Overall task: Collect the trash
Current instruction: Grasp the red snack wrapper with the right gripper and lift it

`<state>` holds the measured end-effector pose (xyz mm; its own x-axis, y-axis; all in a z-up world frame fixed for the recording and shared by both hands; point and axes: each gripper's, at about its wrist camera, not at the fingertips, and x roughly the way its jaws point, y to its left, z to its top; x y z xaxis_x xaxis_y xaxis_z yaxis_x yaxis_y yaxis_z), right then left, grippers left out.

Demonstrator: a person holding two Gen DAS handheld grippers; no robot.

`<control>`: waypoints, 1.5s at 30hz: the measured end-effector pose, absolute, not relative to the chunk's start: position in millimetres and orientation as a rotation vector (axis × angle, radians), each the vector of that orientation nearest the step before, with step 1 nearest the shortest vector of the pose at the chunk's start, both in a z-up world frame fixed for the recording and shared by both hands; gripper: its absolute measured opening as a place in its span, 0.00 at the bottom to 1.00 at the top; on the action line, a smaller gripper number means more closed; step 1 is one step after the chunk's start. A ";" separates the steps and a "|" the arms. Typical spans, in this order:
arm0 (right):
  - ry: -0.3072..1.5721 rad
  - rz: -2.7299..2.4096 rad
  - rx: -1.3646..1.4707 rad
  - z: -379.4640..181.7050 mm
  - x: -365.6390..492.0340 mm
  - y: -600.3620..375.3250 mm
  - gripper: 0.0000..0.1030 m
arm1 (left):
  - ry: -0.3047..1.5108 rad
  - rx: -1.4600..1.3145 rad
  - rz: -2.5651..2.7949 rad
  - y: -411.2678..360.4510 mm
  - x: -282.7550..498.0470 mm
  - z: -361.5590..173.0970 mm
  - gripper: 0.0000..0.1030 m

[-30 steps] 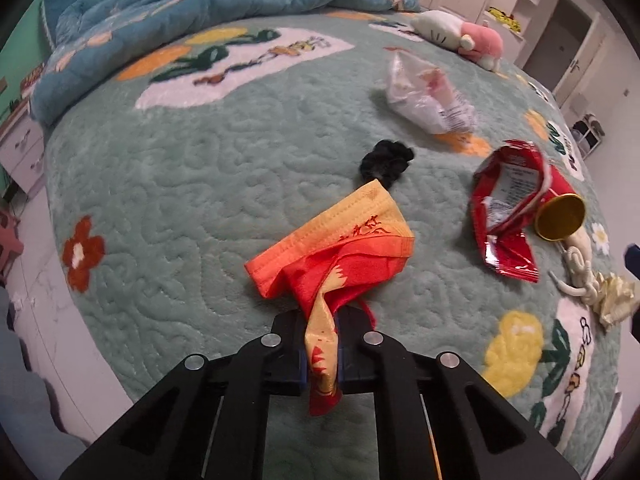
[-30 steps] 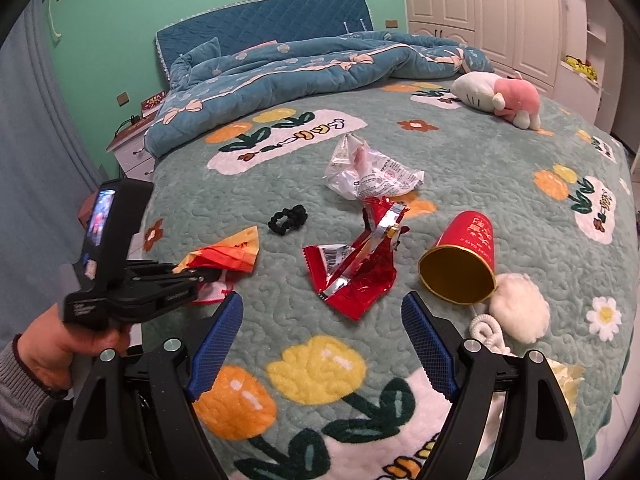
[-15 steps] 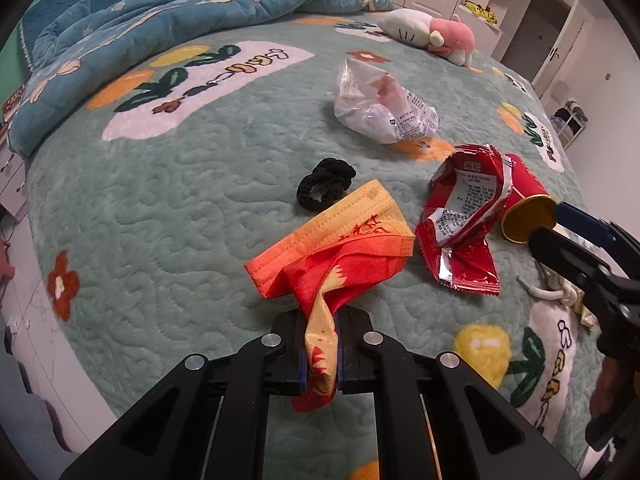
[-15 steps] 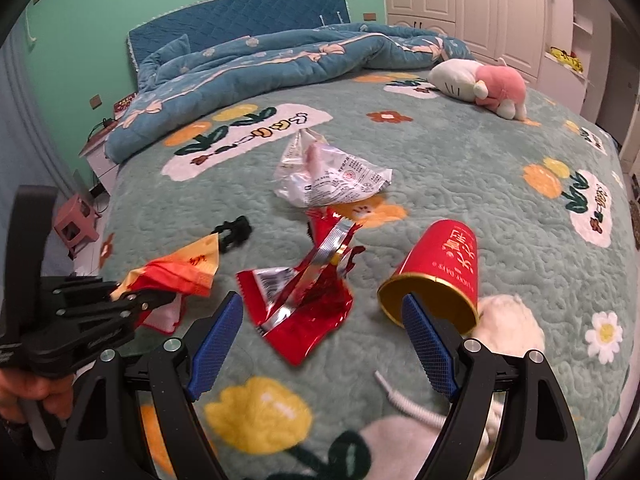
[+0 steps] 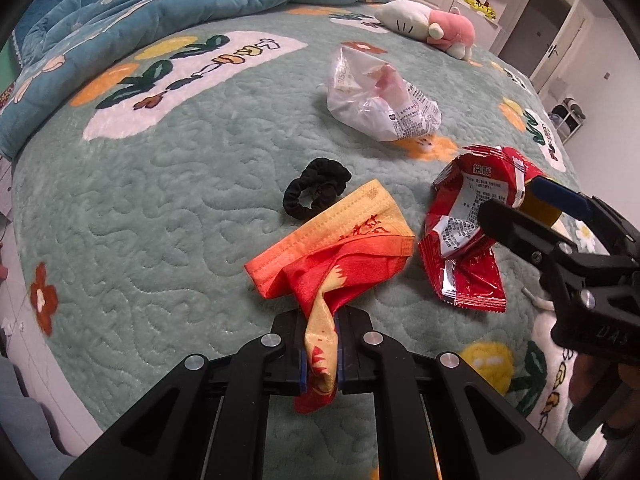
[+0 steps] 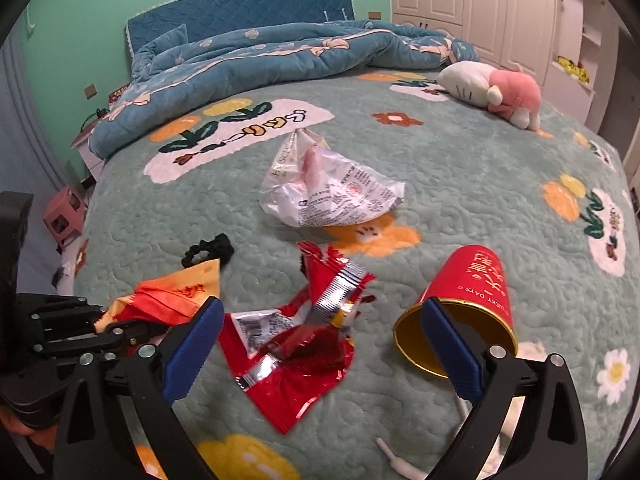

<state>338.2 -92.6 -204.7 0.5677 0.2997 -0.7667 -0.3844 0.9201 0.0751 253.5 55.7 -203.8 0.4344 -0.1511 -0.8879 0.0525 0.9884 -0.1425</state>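
My left tool [image 5: 320, 354] grips the orange mask [image 5: 336, 252]; right tool [image 6: 320, 344], jaws just widened, straddles the red wrapper [image 6: 296, 344]. Risk: the far pad probably snags the red cup [image 6: 468, 300].

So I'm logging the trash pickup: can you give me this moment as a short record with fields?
surface: green quilted bedspread
left tongs: shut on the orange face mask
right tongs: open, jaws just widened, red wrapper between them, not gripped
lying loose: red paper cup, clear wrapper, black scrunchie
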 end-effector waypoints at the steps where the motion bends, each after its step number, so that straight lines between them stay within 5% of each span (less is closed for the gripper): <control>1: 0.878 0.408 -0.115 -205.6 338.4 -89.5 0.94 | 1.115 -0.099 -0.128 56.0 253.6 -203.8 0.10; 10: 0.953 0.404 -0.087 -230.6 357.2 -84.1 0.92 | 1.123 -0.104 -0.131 56.5 255.1 -206.5 0.10; 12: 0.956 0.409 -0.094 -233.6 358.7 -82.6 0.80 | 1.126 -0.103 -0.131 56.6 255.7 -207.7 0.10; 14: 0.964 0.425 -0.149 -238.1 361.3 -75.9 0.44 | 1.129 -0.104 -0.130 57.3 256.6 -208.9 0.10; 21: 0.980 0.445 -0.105 -245.3 370.1 -81.3 0.22 | 1.135 -0.105 -0.131 57.3 257.4 -211.1 0.10; 45: 0.784 0.546 0.031 -120.2 249.4 -112.6 0.17 | 0.978 -0.053 -0.126 45.4 185.0 -120.7 0.10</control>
